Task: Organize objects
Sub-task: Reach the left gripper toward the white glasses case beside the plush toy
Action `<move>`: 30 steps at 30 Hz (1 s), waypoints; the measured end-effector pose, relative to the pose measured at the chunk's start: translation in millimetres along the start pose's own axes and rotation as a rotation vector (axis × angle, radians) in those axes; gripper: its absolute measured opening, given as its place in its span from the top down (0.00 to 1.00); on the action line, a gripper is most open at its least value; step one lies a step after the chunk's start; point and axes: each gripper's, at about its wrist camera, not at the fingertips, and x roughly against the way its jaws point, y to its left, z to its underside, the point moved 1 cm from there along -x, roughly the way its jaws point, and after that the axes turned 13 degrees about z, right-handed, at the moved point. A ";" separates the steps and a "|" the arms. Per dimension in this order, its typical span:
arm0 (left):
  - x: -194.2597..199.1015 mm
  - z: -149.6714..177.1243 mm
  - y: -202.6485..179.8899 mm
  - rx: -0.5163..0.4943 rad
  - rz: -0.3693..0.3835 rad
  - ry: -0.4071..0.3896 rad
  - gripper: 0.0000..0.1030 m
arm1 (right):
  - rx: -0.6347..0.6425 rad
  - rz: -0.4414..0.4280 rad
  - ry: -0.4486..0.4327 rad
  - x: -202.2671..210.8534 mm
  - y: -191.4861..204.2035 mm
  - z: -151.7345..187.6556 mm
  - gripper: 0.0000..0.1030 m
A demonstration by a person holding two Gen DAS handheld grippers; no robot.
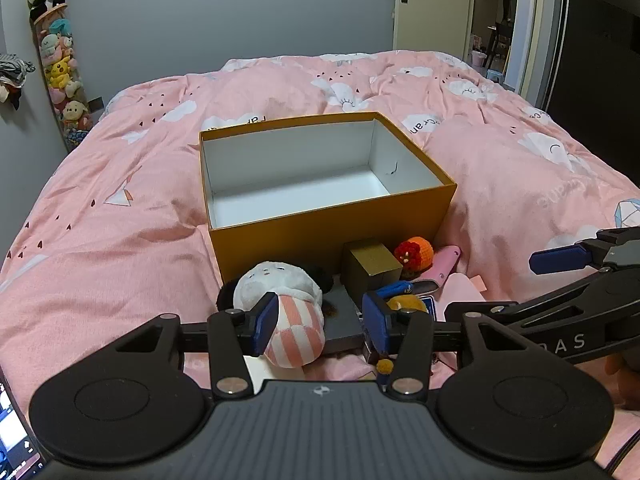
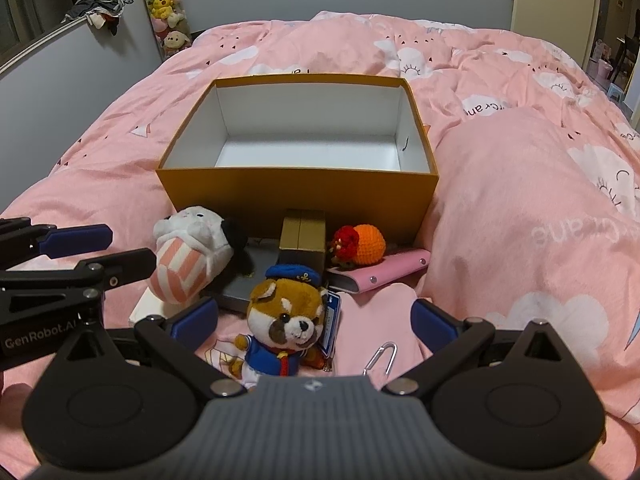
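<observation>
An empty orange box [image 1: 320, 232] [image 2: 296, 196] with a white inside stands open on the pink bed. In front of it lie a white plush with a pink striped part [image 1: 280, 292] [image 2: 188, 248], a small gold box [image 1: 372, 264] [image 2: 302, 232], a crocheted orange ball [image 1: 416, 254] [image 2: 362, 246], a pink case [image 2: 380, 274] and a sailor plush [image 2: 286, 320]. My left gripper [image 1: 320, 320] [image 2: 132, 246] is open, its left pad against the striped part and its right pad apart from it. My right gripper [image 2: 316, 320] [image 1: 490, 286] is wide open on either side of the sailor plush, not touching it.
A flat grey box [image 2: 236, 288] lies under the toys. A metal carabiner [image 2: 380, 358] and a blue-and-white tag [image 2: 331, 320] lie by the sailor plush. Rumpled pink duvet [image 1: 120, 200] surrounds the box, bulging high on the right. A tube of plush toys [image 1: 60, 68] stands by the wall.
</observation>
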 end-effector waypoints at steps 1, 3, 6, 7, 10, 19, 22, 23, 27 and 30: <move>-0.1 0.0 0.1 0.000 0.000 0.001 0.45 | -0.001 -0.001 0.001 -0.1 -0.1 0.4 0.01; -0.1 0.1 0.1 0.001 -0.001 0.000 0.45 | -0.001 -0.001 0.002 -0.6 -0.1 -0.1 0.01; -0.2 0.1 0.1 0.000 -0.002 0.001 0.46 | -0.001 -0.002 0.003 -0.7 -0.2 -0.1 0.01; -0.2 0.0 0.1 0.001 -0.001 0.001 0.46 | -0.001 -0.002 0.004 -0.7 -0.2 0.1 0.01; -0.4 0.4 0.4 -0.003 0.005 0.009 0.48 | 0.000 -0.008 0.009 -1.3 0.4 -0.4 0.01; 4.8 4.9 16.5 0.029 0.070 0.080 0.46 | 0.030 -0.020 0.027 -4.2 6.6 -1.4 0.01; 1.7 9.9 26.0 0.061 0.042 0.111 0.45 | 0.055 -0.038 0.027 -6.4 11.4 -3.2 0.01; -0.3 12.2 29.7 0.075 0.034 0.123 0.44 | 0.067 -0.046 0.025 -7.5 13.5 -4.5 0.01; -9.0 21.8 43.6 0.132 0.020 0.181 0.41 | 0.105 -0.070 0.020 -12.9 21.9 -8.8 0.01; -18.8 27.4 50.6 0.166 0.005 0.232 0.41 | 0.129 -0.096 0.035 -19.9 28.7 -8.6 0.01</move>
